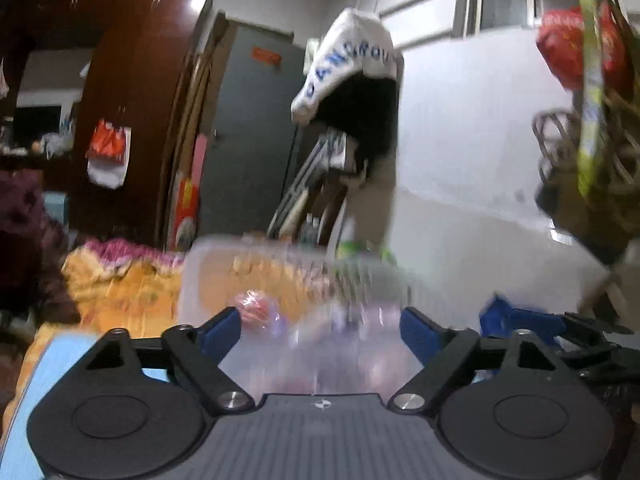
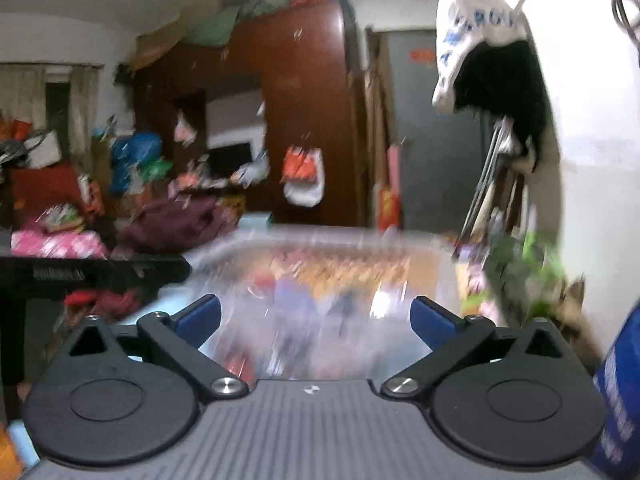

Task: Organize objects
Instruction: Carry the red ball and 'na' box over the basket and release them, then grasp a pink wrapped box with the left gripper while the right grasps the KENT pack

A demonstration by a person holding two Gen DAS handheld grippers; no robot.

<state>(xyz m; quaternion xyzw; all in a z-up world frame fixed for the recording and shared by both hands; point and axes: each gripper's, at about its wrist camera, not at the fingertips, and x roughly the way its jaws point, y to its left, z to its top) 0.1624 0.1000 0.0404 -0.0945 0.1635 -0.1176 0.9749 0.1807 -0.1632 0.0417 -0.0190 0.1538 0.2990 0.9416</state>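
Note:
A clear plastic storage bin (image 1: 196, 276) stands right in front of both grippers, blurred in both views. Inside it lie several small items, among them a red and pink one (image 1: 253, 309); the rest I cannot make out. My left gripper (image 1: 320, 324) is open, its blue pads wide apart at the bin's near wall with nothing pressed between them. In the right wrist view the same bin (image 2: 240, 250) fills the middle. My right gripper (image 2: 316, 312) is open too, with its jaws spread before the bin and holding nothing.
Orange patterned bedding (image 1: 120, 288) lies left of the bin. A brown wardrobe (image 1: 132, 100) and a grey door (image 1: 248, 140) stand behind. A white lettered bag (image 1: 348, 60) hangs on the wall, and a blue object (image 2: 616, 400) is close at the right.

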